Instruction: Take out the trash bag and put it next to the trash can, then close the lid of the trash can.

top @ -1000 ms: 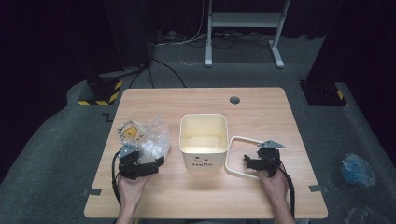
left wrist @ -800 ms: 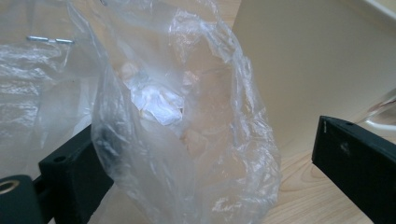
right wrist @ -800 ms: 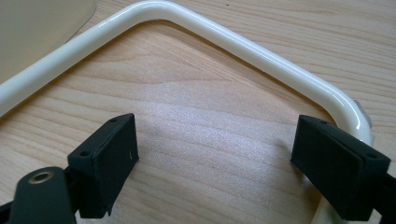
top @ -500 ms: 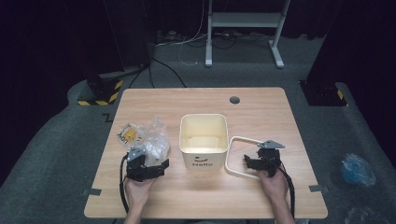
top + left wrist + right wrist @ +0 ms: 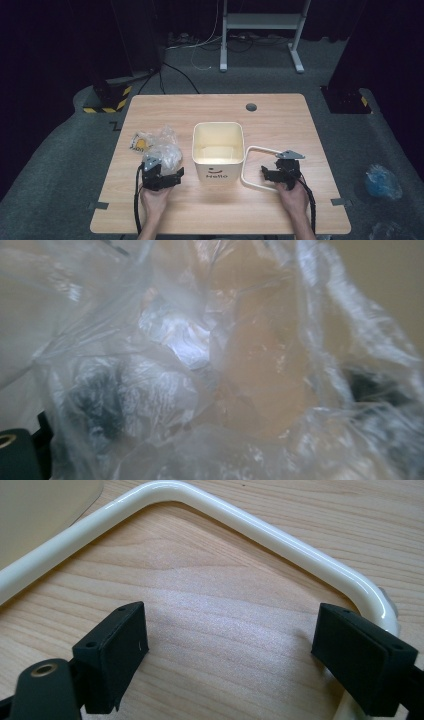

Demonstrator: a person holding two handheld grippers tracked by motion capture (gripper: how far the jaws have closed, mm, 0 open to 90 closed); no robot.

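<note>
A crumpled clear plastic bag [image 5: 160,147] lies left of the cream bin [image 5: 218,170] marked "Hello". My left gripper [image 5: 164,175] sits at the bag's near edge. In the left gripper view the bag [image 5: 210,340] covers the gripper [image 5: 232,395]; its dark jaws show dimly through the film, wide apart, so it is open. A white rounded ring [image 5: 250,165] lies flat right of the bin. My right gripper [image 5: 272,174] stands open low over the wood inside the ring's [image 5: 280,535] corner, its right jaw beside the ring's bend, holding nothing.
Something yellow-printed [image 5: 137,144] sits at the bag's far left side. The table has a round cable hole [image 5: 251,107] at the back. On the floor are a metal stand [image 5: 260,25], a striped block [image 5: 107,102] and a blue bag [image 5: 382,180].
My left gripper has slid right and slightly forward into the plastic bag, and the bag has bunched toward the bin. The right gripper has stayed put.
</note>
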